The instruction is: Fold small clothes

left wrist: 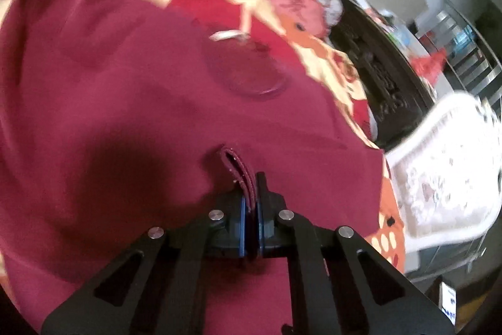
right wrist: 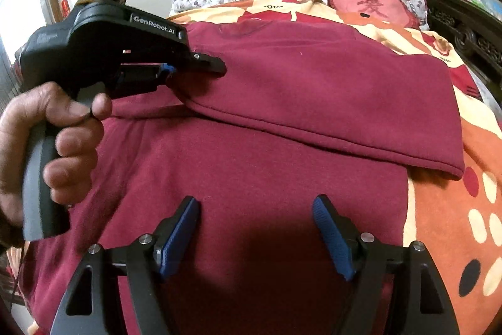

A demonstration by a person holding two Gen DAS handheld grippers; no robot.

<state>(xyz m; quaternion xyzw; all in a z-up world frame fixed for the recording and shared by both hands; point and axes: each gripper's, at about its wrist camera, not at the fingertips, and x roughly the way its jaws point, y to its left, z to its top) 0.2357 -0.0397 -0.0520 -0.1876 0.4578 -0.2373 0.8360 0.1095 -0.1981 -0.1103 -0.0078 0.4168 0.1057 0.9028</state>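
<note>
Maroon garment [right wrist: 266, 146] lay half-folded on the bed [right wrist: 464, 178], its hem pinched in the left gripper [left wrist: 250, 193] while the right gripper [right wrist: 255, 228] hovered agape, so a thin pinch might slip and undo the fold.

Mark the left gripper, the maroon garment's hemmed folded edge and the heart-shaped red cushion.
left gripper [left wrist: 250, 178]: left wrist view, fingertips shut on a pinch of cloth.
maroon fleece garment [right wrist: 313, 132]: right wrist view, hemmed edge of the folded-over flap.
heart-shaped red cushion [right wrist: 373, 5]: right wrist view, its pink centre.
</note>
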